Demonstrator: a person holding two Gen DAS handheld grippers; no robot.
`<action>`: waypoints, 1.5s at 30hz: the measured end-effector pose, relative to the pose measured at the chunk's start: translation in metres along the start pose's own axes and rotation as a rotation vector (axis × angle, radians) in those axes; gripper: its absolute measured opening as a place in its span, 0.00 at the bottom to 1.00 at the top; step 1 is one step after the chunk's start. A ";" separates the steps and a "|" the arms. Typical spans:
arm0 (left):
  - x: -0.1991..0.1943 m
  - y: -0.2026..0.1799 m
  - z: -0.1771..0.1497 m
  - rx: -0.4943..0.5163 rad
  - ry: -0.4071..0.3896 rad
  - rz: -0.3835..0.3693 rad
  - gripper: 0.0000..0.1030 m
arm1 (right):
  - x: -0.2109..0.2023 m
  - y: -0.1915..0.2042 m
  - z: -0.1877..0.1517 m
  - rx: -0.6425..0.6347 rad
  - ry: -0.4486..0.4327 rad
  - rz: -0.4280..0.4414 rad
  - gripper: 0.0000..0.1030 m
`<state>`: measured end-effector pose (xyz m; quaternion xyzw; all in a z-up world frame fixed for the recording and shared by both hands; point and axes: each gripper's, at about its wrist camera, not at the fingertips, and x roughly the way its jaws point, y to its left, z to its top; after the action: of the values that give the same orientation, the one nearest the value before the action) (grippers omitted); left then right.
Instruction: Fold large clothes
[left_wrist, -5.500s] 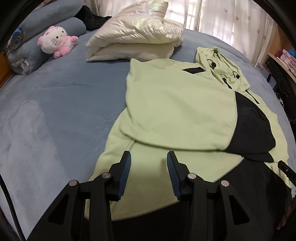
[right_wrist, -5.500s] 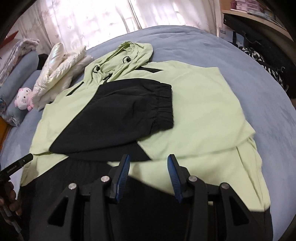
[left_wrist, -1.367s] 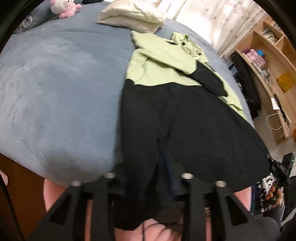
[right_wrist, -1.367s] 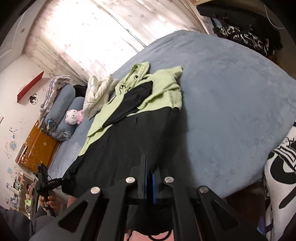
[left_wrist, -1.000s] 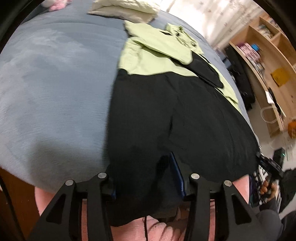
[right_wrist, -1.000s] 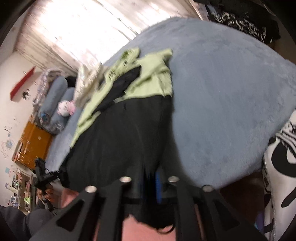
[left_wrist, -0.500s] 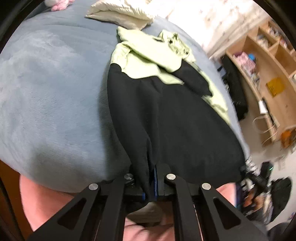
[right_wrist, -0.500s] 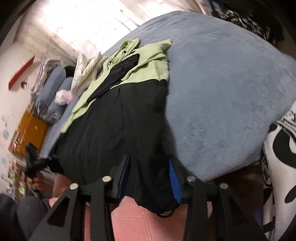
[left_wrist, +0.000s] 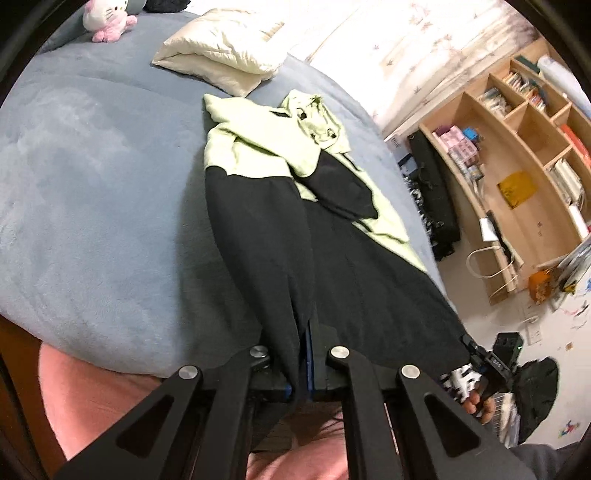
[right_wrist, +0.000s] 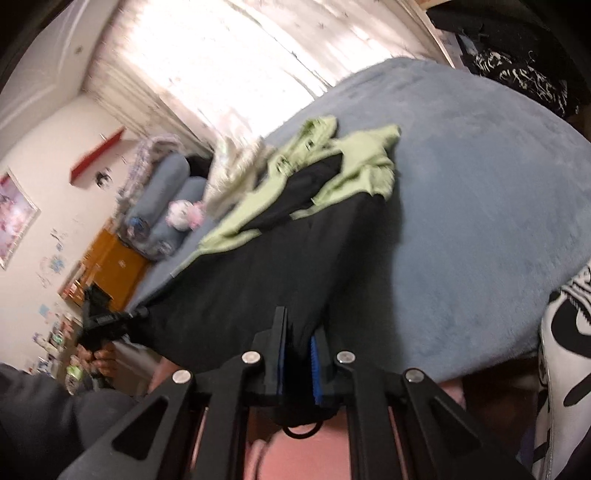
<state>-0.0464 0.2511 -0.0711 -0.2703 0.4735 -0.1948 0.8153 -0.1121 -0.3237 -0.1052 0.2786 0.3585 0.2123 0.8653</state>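
The hoodie (left_wrist: 332, 266) is stretched lengthwise away from both grippers across the bed (left_wrist: 92, 206), its black hem clamped in the left gripper (left_wrist: 300, 369) and being closed on by the right gripper (right_wrist: 298, 354).

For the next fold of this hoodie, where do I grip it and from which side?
Grip the black bottom hem at its two corners, coming in from the foot edge of the bed. The hoodie lies lengthwise with its hood far away and the hem hanging nearest. The left gripper already pinches one corner; the right gripper is closing on the other.
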 end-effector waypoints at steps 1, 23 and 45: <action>-0.002 0.002 0.003 -0.016 -0.001 -0.015 0.02 | -0.001 0.000 0.005 0.016 -0.020 0.021 0.10; 0.093 0.024 0.316 -0.288 -0.236 0.054 0.69 | 0.140 -0.029 0.316 0.231 -0.218 -0.100 0.73; 0.288 0.084 0.368 0.094 -0.011 0.588 0.61 | 0.301 -0.143 0.312 0.149 0.063 -0.426 0.79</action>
<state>0.4190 0.2455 -0.1659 -0.0846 0.5175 0.0293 0.8510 0.3390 -0.3639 -0.1644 0.2528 0.4509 0.0067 0.8560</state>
